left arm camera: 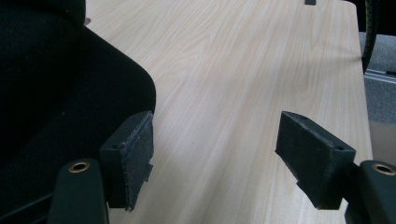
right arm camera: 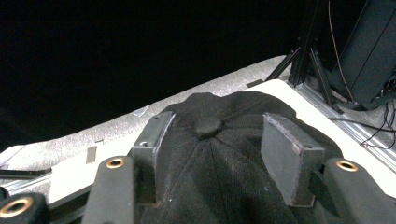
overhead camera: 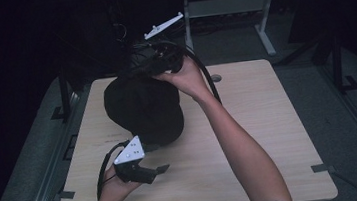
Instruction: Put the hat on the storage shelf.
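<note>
On the desk (overhead camera: pixel 269 121), left of centre and toward the far edge, sits the black cap (overhead camera: pixel 142 109), crown up. My right tongs (right arm camera: pixel 215 140) are over its far side, jaws partway open and straddling the crown; in the right gripper view the top button (right arm camera: pixel 208 126) sits between the pads. Pads stand off the fabric on both sides as far as I can see, so nothing gripped. My right hand (overhead camera: pixel 186 77) hangs over the cap's far rim, cable looping behind it.

My left tongs (left arm camera: pixel 215 154) are low near the near-left corner, just off the cap's near side, jaws wide open with bare desk between them. In the left gripper view the cap fabric lies just beside the left pad; can't tell if it touches. Left hand (overhead camera: pixel 118 187) holds them pointing right along the near edge.
</note>
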Tool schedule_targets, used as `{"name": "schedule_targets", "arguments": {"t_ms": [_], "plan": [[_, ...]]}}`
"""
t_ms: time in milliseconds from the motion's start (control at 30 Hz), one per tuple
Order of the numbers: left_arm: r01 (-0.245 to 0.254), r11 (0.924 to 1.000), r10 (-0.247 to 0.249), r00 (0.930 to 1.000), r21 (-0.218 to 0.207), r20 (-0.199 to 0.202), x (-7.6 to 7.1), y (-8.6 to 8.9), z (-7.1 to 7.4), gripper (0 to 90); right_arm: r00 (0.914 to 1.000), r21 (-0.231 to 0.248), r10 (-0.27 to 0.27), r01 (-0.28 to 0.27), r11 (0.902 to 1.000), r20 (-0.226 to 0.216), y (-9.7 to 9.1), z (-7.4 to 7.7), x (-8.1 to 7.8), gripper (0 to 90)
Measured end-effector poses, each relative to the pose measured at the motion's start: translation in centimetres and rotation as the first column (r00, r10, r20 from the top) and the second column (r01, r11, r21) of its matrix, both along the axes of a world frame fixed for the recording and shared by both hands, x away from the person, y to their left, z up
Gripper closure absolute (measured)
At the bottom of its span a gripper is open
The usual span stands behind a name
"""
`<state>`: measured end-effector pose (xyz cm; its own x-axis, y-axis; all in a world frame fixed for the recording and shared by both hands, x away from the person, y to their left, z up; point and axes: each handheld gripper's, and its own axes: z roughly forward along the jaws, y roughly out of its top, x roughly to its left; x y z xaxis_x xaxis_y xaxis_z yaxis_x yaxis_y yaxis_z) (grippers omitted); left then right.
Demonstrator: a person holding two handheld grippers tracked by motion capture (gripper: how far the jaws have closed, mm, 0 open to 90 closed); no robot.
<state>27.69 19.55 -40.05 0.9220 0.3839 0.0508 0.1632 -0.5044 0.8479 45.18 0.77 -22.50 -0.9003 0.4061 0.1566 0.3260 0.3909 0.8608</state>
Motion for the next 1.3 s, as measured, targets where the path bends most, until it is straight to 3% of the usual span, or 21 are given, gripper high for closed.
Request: {"name": "schedule_targets", "arguments": {"t_ms": [867, 1300], "plan": [[0.020, 0.9997, -0.020, 0.9998, -0.010, -0.009, -0.2, -0.2, 0.1, 26.8, 0.9996, 0.008, -0.027, 0.027, 0.9996, 0.000, -3.6, -0.4, -1.3, 35.7], [0.029, 0.9996, -0.029, 0.9995, -0.006, -0.015, -0.3, -0.5, 0.0, 26.6, 0.9983, 0.005, -0.051, 0.051, 0.9987, -0.029, -7.4, -1.1, -2.4, 30.2]]}}
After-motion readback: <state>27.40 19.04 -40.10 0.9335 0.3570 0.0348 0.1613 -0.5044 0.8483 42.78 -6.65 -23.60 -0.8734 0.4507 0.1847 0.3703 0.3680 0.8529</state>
